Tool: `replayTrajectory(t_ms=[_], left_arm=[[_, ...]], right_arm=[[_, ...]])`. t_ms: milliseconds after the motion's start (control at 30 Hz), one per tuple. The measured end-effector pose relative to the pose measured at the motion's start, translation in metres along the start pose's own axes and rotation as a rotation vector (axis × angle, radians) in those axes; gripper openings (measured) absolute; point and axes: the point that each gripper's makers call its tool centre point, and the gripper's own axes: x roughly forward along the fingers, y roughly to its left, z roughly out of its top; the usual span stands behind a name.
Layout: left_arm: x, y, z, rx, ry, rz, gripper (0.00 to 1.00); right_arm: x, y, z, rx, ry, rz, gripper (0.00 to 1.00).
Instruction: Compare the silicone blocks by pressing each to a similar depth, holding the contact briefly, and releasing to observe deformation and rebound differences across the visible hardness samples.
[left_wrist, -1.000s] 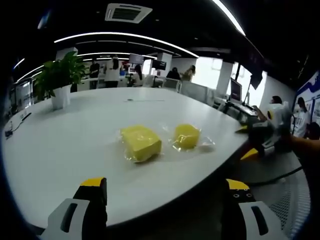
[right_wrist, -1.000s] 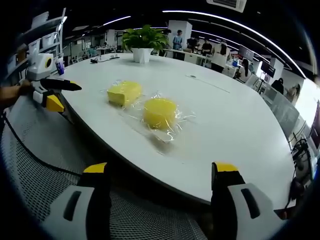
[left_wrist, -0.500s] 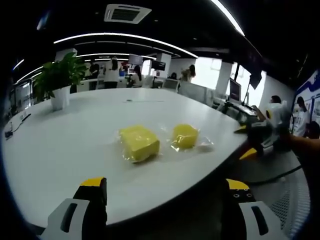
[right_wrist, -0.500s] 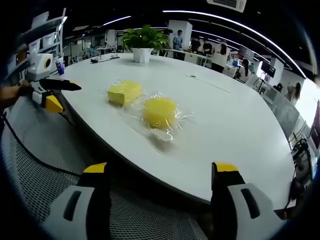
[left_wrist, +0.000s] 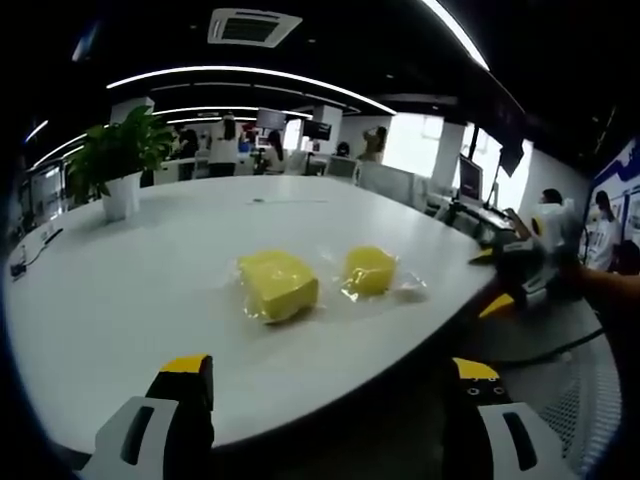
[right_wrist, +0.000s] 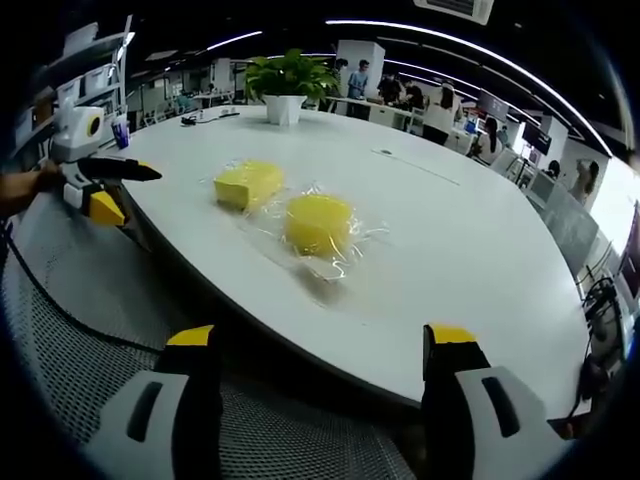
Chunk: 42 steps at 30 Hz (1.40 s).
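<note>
Nothing moved: white table (right_wrist: 480, 240), potted plant (right_wrist: 285, 85), office.

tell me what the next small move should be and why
Probably bring the right gripper forward over the table toward the round yellow block: both grippers sit open, off the table edge, and neither block has been touched.

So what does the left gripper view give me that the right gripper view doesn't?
Left gripper view alone: the ceiling vent, and the right gripper entering from the right, off the table. Right gripper view alone: the left gripper held beside the table edge, and mesh flooring under it. Both share the white table, the square yellow block, the rounder yellow block, both in clear wrap and untouched, and the potted plant.
</note>
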Motion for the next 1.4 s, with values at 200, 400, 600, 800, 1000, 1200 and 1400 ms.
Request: replayTrajectory(t_ms=[200, 400, 600, 800, 1000, 1200, 1400], left_arm=[[-0.004, -0.006, -0.002, 0.0, 0.0, -0.005, 0.98], [-0.01, -0.017, -0.005, -0.006, -0.01, -0.013, 0.98], [-0.01, -0.018, -0.006, -0.005, -0.003, -0.015, 0.98], [-0.01, -0.019, -0.005, -0.004, 0.001, -0.015, 0.99], [-0.01, -0.018, -0.005, -0.005, 0.005, -0.016, 0.99], [-0.01, -0.017, -0.006, -0.003, 0.006, -0.014, 0.99], [-0.011, -0.016, -0.006, -0.004, 0.001, -0.014, 0.99]], right_arm=[[-0.003, 0.001, -0.003, -0.001, 0.007, -0.006, 0.77], [-0.009, 0.003, -0.008, -0.007, 0.006, -0.001, 0.77], [-0.009, 0.004, -0.009, -0.007, 0.01, 0.001, 0.77], [-0.009, 0.004, -0.008, -0.006, 0.01, 0.0, 0.77], [-0.01, 0.004, -0.009, -0.005, 0.012, -0.001, 0.77], [-0.01, 0.005, -0.01, -0.006, 0.015, 0.0, 0.76], [-0.011, 0.006, -0.011, -0.005, 0.015, -0.001, 0.76]])
